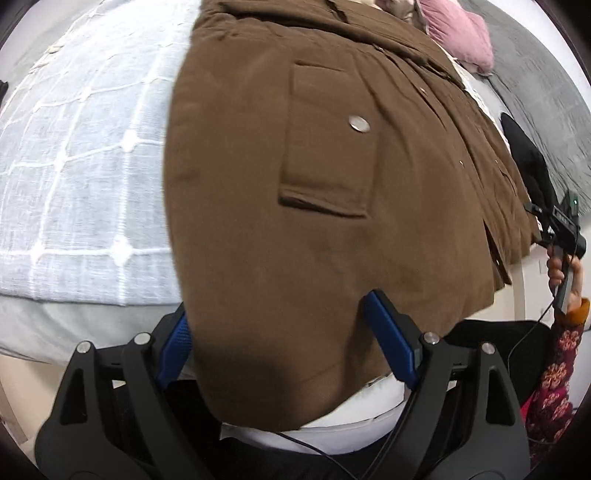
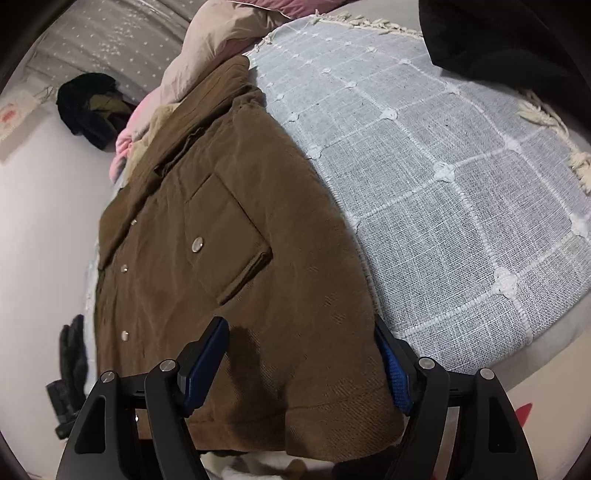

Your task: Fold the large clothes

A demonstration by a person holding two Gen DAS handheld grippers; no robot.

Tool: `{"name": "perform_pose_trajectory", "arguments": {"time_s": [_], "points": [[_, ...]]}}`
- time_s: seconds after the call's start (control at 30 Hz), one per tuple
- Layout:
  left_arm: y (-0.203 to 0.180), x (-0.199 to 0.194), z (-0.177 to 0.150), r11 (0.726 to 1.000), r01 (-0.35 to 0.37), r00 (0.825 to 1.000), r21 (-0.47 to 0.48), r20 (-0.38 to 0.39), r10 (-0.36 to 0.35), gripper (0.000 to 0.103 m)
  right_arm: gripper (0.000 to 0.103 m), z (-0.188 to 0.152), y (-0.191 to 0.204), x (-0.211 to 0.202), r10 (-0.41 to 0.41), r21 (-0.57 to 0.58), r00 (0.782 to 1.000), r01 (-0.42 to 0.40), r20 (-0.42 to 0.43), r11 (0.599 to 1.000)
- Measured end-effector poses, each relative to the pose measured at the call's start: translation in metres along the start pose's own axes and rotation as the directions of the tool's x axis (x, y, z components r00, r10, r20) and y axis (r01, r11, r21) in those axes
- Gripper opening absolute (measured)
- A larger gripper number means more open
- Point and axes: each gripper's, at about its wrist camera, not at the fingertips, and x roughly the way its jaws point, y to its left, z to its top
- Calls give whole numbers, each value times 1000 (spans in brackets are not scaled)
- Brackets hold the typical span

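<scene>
A brown coat with a patch pocket and metal snaps lies spread on a pale blue checked blanket. My left gripper stands open astride the coat's near hem corner, and the fabric drapes over its left blue pad. In the right wrist view the same coat lies front up. My right gripper is open over the other hem corner, one finger on the cloth and one at its edge. The right gripper also shows far right in the left wrist view, held by a hand in a floral sleeve.
A pink pillow and grey bedding lie beyond the coat. A black garment sits near the collar. Dark cloth hangs at the upper right. The blanket spreads wide beside the coat, with the bed's edge close below.
</scene>
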Motion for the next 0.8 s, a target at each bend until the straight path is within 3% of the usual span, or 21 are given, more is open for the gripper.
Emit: {"name": "perform_pose_trajectory", "arguments": {"time_s": [0.23, 0.43, 0.47, 0.5, 0.57, 0.63, 0.67, 0.8], "points": [[3, 4, 3, 998, 58, 998, -32, 37, -57, 87, 77, -5, 13, 7, 86, 24, 996, -86, -17, 996], [-4, 9, 3, 1000, 0, 999, 19, 51, -1, 87, 77, -6, 31, 17, -31, 9, 1000, 31, 1, 999], [-5, 7, 3, 1000, -11, 998, 16, 54, 10, 85, 72, -7, 34, 17, -60, 13, 998, 59, 12, 998], [-7, 8, 4, 1000, -24, 998, 18, 57, 23, 79, 66, -8, 36, 17, -99, 18, 995, 98, 29, 995], [-8, 2, 4, 999, -39, 996, 24, 79, 37, 61, 38, -9, 40, 15, -153, 7, 987, 153, 54, 988], [-4, -5, 6, 1000, -3, 995, 0, 98, 3, 25, 23, -9, 43, 13, -152, 5, 986, 152, 68, 988], [-2, -9, 7, 1000, -2, 994, -14, 111, 4, 22, 18, -7, 44, 12, -149, 10, 986, 149, 79, 989], [-16, -23, 9, 998, -53, 982, 17, 184, 49, 14, 15, -1, 44, 4, -131, 61, 984, 124, 120, 990]]}}
